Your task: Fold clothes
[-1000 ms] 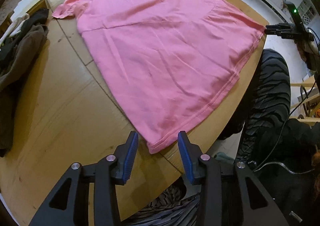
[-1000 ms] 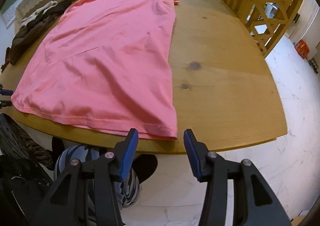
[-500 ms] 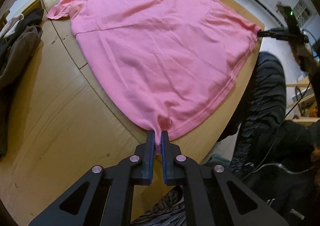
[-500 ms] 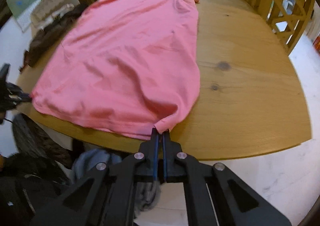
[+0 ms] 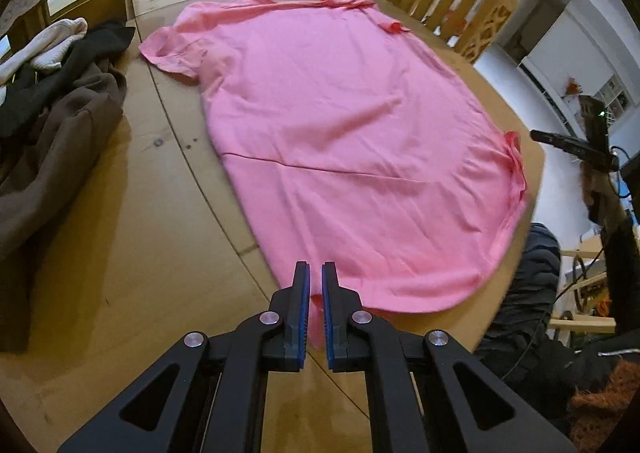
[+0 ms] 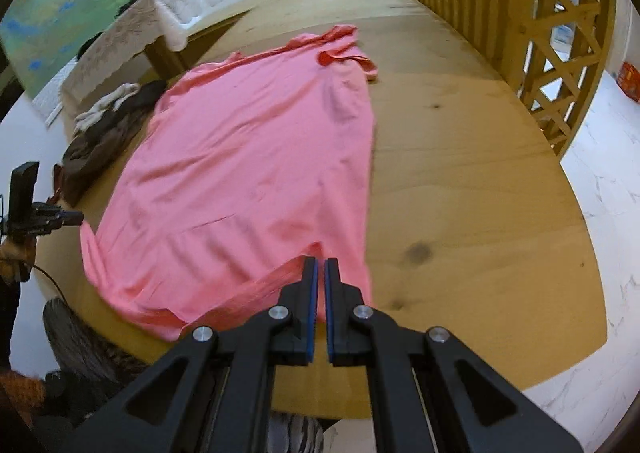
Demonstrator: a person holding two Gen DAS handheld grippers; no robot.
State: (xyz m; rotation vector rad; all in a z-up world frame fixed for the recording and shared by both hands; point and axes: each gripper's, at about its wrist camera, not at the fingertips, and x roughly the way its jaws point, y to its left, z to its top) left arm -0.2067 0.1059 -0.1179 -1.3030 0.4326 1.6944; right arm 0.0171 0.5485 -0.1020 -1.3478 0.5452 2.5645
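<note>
Left claw (image 5: 315, 277) pinched on shirt (image 5: 344, 141) hem corner, my right claw (image 6: 321, 273) likewise, clothes pile (image 5: 52, 101) left, bare table (image 6: 472, 189) right.

Wooden table (image 6: 480, 181) bears pink shirt (image 5: 340, 133), dark clothes pile (image 5: 52, 125).

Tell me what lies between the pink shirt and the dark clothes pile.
Only bare wooden table lies between the pink shirt and the dark clothes pile, seen in the left wrist view.

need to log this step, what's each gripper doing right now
Left gripper: closed on a hem corner of the pink shirt.
Right gripper: closed on the shirt's other hem corner.
</note>
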